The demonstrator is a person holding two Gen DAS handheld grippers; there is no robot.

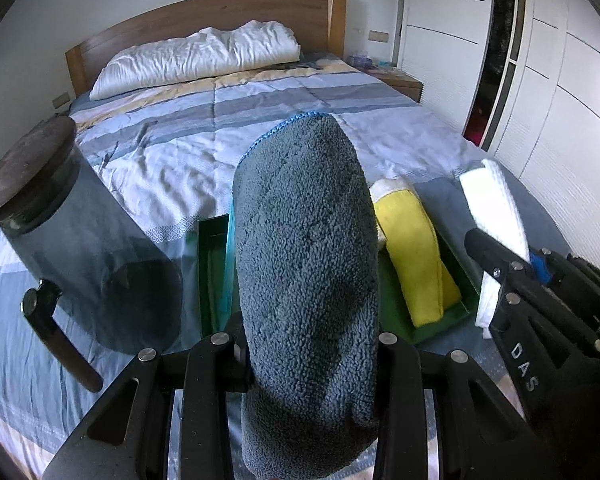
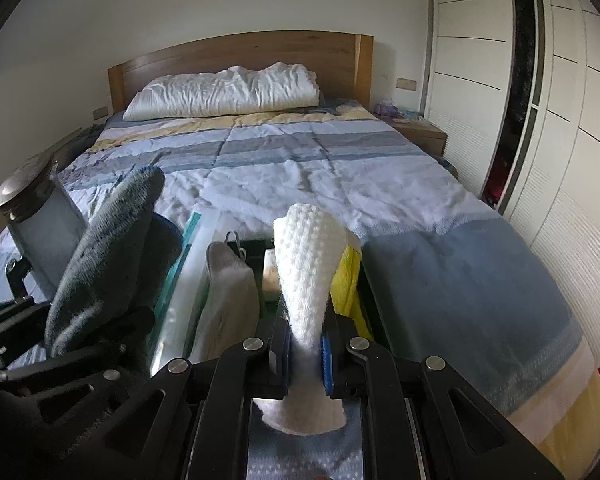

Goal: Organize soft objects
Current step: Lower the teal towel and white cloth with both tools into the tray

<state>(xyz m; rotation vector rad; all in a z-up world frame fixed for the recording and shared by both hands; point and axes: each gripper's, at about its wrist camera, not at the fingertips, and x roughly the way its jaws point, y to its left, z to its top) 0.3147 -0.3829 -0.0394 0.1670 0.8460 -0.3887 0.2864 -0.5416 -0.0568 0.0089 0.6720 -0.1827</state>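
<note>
**Two cloths held above the green tray on the bed**

My left gripper (image 1: 306, 344) is clamped on a rolled grey-blue fleece cloth (image 1: 306, 240), the jaws pressed into its thick pile on both sides. The roll sticks up and forward between my fingers, its blue-stitched edge at the top. My right gripper (image 2: 305, 354) is squeezed tight on a folded white waffle-knit cloth (image 2: 306, 264); the blue pads pinch its narrow waist, and the cloth fans out above and below them.

Both cloths hang over a green tray (image 1: 210, 280) that rests on the striped quilt (image 1: 172, 152) near the foot of the bed. A folded yellow cloth (image 1: 416, 252) lies in the right-hand part of the tray. In the right wrist view a grey-and-white folded piece (image 2: 228, 288) stands in the tray just left of the white cloth, with the yellow cloth just right of it.

A smoky glass jar with a dark lid (image 1: 60, 216) stands on the quilt to the left of the tray. A white pillow (image 2: 224, 90) lies against the wooden headboard (image 2: 240, 52). White wardrobe doors (image 2: 560, 128) line the right side of the room.
</note>
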